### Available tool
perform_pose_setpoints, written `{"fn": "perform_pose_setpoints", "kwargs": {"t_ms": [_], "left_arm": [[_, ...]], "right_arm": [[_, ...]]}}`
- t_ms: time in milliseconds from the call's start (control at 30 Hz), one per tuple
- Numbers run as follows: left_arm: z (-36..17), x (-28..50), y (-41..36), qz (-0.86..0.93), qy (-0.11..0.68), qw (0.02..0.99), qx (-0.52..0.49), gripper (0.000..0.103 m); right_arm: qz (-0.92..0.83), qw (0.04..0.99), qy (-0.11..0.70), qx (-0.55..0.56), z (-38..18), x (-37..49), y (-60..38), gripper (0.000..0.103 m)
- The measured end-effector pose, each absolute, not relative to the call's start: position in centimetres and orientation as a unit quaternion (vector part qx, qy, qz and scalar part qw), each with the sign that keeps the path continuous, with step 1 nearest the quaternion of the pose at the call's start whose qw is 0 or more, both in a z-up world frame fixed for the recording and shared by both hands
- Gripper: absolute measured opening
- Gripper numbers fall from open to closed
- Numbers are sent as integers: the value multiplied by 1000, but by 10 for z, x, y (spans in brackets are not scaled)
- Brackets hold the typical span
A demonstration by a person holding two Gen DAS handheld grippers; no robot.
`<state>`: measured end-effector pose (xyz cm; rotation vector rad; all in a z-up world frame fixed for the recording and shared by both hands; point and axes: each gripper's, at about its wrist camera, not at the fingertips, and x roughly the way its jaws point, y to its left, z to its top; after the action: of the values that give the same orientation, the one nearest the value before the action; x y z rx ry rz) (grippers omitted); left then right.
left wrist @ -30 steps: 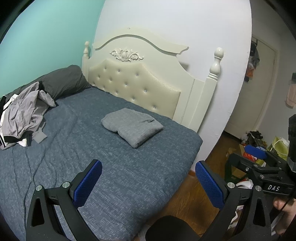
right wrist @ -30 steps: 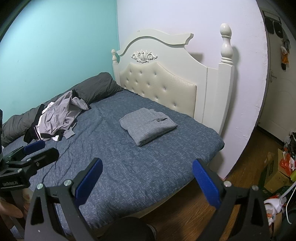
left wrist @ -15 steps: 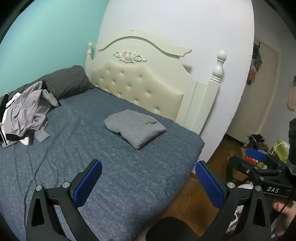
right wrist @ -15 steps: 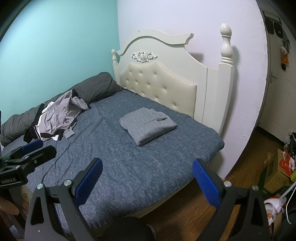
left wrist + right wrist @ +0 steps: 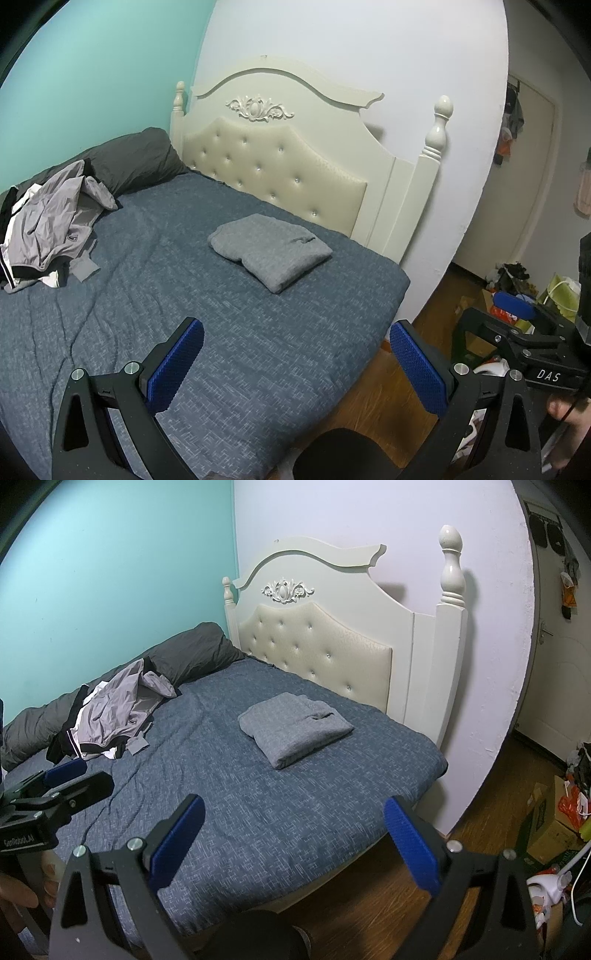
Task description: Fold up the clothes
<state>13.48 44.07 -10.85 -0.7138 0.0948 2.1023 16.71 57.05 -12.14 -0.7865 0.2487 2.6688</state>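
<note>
— Where have the clothes ended up?

— There's a folded grey garment (image 5: 271, 251) lying flat on the blue bedspread (image 5: 229, 332), close to the cream tufted headboard (image 5: 273, 173) and nearer the bed's floor-side edge; well apart from it, over by the teal wall, a heap of unfolded clothes (image 5: 51, 225) sprawls, a pale grey jacket on top with black and white pieces beneath; that heap leans against the dark grey pillow (image 5: 140, 158).

— And the claws?

— The left gripper (image 5: 295, 363) hangs above the near part of the bed with its blue pads spread wide, nothing between them; the right gripper (image 5: 293, 843) is just as wide and just as empty, hovering over the bed's near edge where the wooden floor (image 5: 476, 830) begins.

— Are they touching any cloth?

— Neither; both are well short of the folded piece and the heap alike; each one shows at the edge of the other's view, side by side.

— Anything else about?

— A cardboard box (image 5: 550, 823) and some clutter sit on the floor by the door.
</note>
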Motion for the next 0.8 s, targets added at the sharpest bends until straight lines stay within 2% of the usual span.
{"fn": "perform_pose_setpoints", "kwargs": {"t_ms": [800], "left_arm": [[-110,133,443,849,46,439,-292,103]], "right_arm": [[939,182,91,-278,-123,173,574,99]]}}
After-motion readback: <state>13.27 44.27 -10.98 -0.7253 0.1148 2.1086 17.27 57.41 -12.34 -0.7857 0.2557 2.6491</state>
